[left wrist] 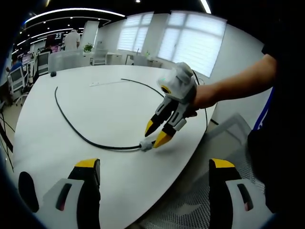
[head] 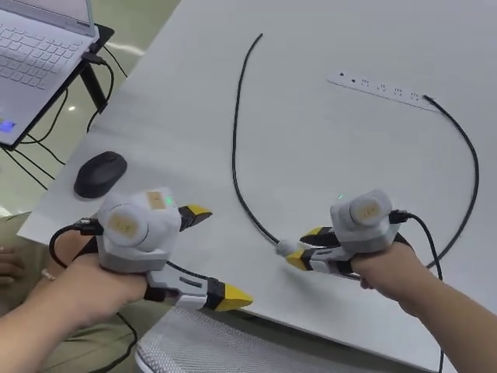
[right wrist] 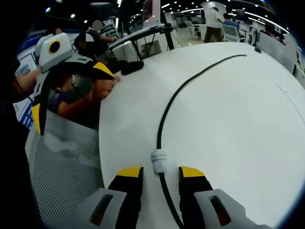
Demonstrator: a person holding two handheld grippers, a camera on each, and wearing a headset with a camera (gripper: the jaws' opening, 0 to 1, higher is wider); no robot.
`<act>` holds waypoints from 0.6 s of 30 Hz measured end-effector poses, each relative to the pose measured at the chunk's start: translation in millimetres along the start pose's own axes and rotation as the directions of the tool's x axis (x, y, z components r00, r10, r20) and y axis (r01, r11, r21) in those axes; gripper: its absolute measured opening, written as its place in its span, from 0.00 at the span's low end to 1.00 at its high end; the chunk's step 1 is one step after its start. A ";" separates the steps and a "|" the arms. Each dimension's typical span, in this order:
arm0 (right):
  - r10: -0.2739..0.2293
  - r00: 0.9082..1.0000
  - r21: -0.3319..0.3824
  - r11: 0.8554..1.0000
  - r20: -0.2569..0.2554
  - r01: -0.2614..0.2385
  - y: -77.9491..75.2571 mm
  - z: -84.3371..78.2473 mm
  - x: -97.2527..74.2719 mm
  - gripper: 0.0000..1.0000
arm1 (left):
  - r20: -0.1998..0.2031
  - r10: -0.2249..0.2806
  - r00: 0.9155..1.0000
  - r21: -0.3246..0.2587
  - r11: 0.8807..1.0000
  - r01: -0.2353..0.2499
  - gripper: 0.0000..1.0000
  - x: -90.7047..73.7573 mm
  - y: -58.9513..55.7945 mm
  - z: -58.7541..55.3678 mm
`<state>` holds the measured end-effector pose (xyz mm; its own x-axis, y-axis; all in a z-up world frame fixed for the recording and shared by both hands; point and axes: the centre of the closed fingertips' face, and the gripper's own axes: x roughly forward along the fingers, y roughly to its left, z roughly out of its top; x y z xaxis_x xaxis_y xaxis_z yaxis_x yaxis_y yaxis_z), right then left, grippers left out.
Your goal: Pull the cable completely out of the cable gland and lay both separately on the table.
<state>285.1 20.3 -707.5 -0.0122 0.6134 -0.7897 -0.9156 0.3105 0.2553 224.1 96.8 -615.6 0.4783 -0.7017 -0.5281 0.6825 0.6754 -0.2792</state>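
A long black cable (head: 235, 148) curves across the white table (head: 326, 155) and ends in a small white cable gland (head: 286, 247) near the front edge. My right gripper (head: 304, 247) sits right behind the gland, jaws a little apart. In the right gripper view the cable (right wrist: 164, 119) runs through the gland (right wrist: 157, 162) and on between the two yellow tips of my right gripper (right wrist: 159, 172), which straddle it without pinching. My left gripper (head: 216, 255) hovers wide open off the table's front left, holding nothing. From the left gripper view, the gland (left wrist: 145, 144) lies just below the right gripper (left wrist: 156, 133).
A black mouse (head: 99, 172) and a laptop (head: 39, 47) sit at the far left. A white power strip (head: 380, 88) lies at the back right, its black cord (head: 470, 171) looping toward my right arm. A grey mesh chair (head: 202, 346) stands under the front edge.
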 end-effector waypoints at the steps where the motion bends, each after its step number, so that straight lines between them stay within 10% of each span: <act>1: 0.003 1.000 -0.008 1.000 -0.003 -0.003 1.5 -0.3 1.6 0.23 | -0.002 -0.001 1.000 -0.001 1.000 0.001 0.95 -0.5 0.0 -0.4; 18: 0.008 1.000 -0.025 1.000 -0.009 -0.008 2.1 -0.6 9.1 0.09 | -0.001 -0.010 1.000 -0.010 1.000 0.010 0.93 -5.6 -0.6 -3.4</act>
<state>282.8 26.1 -714.5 -0.0234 0.6093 -0.7926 -0.9252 0.2871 0.2480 219.2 101.1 -615.1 0.4706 -0.7080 -0.5265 0.6817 0.6706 -0.2925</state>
